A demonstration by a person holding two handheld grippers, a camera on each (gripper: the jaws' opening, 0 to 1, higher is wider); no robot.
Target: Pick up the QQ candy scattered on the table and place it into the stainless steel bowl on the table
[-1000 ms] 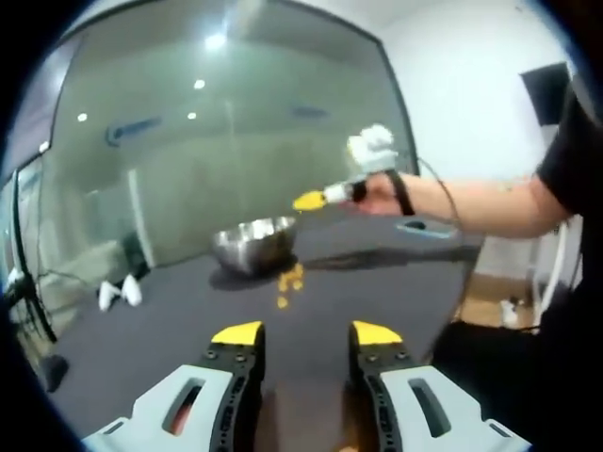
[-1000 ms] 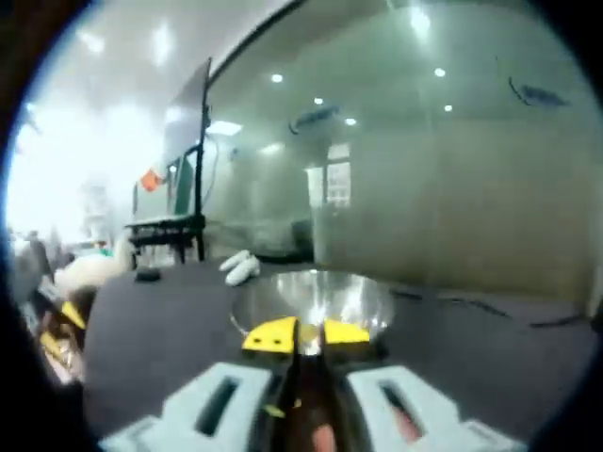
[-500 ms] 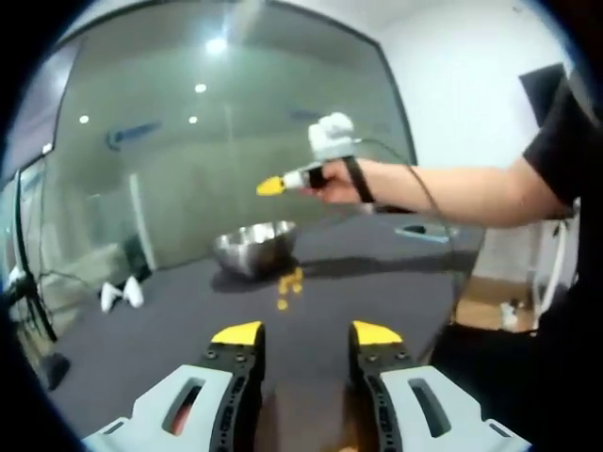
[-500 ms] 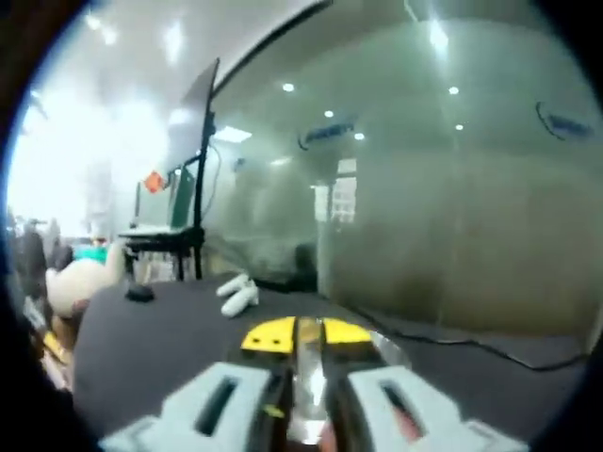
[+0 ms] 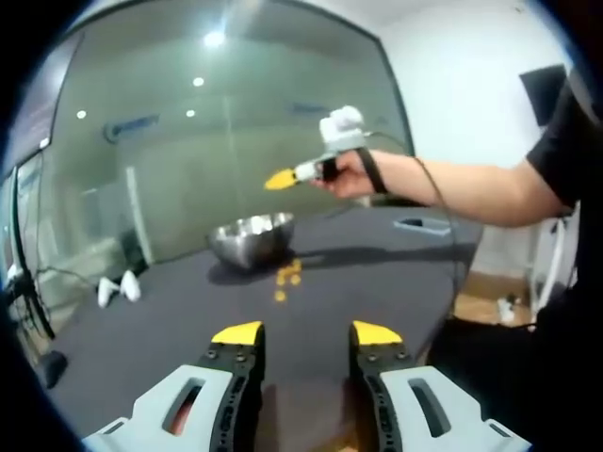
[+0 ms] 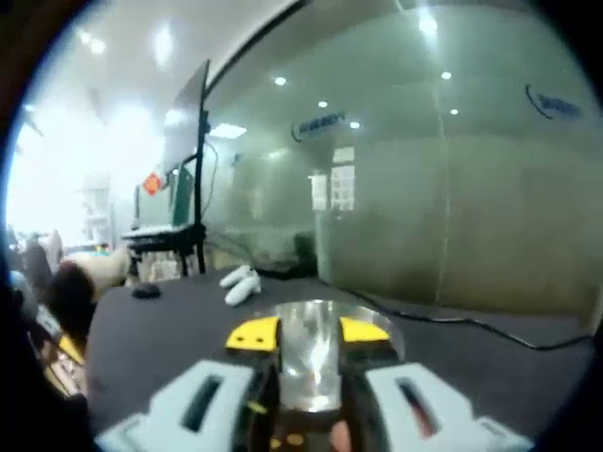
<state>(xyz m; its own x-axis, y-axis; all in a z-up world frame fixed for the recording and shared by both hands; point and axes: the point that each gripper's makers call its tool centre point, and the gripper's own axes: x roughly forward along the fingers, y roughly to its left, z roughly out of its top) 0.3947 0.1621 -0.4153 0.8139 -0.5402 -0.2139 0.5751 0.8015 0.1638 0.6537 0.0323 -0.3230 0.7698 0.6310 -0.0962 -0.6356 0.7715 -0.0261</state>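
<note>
Dark matte table, rounded shiny steel bowl

In the right gripper view, the round stainless steel bowl is half covered by the right hand-held gripper, whose yellow-tipped jaws stand apart across its rim; the bowl's inside is a blurred shine, so its contents cannot be told. Small orange specks low between the jaws are too blurred to identify. In the left gripper view, the small orange candies on the dark bench are too small to count.
</note>
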